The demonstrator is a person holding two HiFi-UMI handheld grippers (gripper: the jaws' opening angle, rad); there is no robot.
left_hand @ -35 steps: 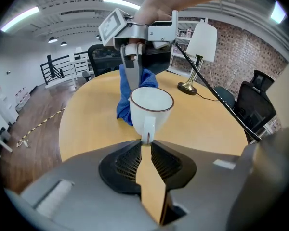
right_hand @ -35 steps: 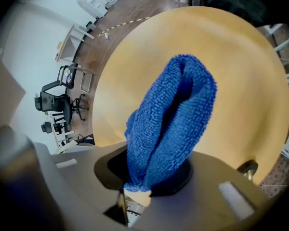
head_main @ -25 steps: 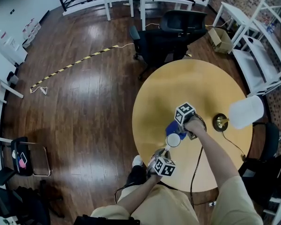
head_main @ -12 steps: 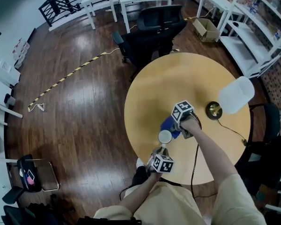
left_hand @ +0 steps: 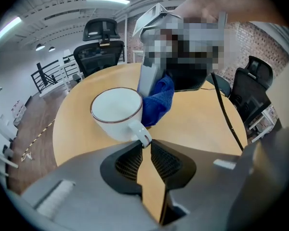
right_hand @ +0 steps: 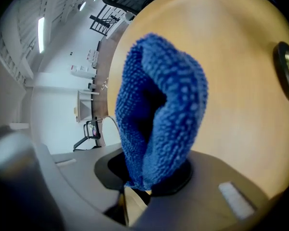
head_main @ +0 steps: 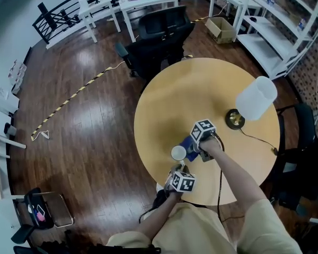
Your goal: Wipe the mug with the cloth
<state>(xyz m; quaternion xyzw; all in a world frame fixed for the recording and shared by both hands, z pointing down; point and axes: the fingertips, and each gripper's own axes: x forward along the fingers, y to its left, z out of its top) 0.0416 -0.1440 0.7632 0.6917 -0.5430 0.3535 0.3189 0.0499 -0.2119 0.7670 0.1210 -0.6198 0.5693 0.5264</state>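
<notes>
A white mug [left_hand: 116, 112] with a dark rim stands upright on the round wooden table [head_main: 212, 94], also seen as the mug [head_main: 178, 153] in the head view. My left gripper [left_hand: 143, 146] is shut on the mug's handle [left_hand: 139, 134]. My right gripper [right_hand: 139, 184] is shut on a folded blue cloth [right_hand: 156, 114]. The cloth [left_hand: 159, 100] presses against the mug's right side, and in the head view the cloth [head_main: 190, 146] lies between the mug and my right gripper [head_main: 197, 148].
A table lamp with a brass base [head_main: 234, 119] and white shade [head_main: 256, 98] stands on the table's right part, its cord [head_main: 257, 142] trailing to the edge. A black office chair [head_main: 159, 36] stands behind the table. White shelves [head_main: 281, 30] line the right wall.
The head view has shifted, so table and lamp sit higher and further left in frame. Both grippers, mug and cloth keep the same positions relative to each other.
</notes>
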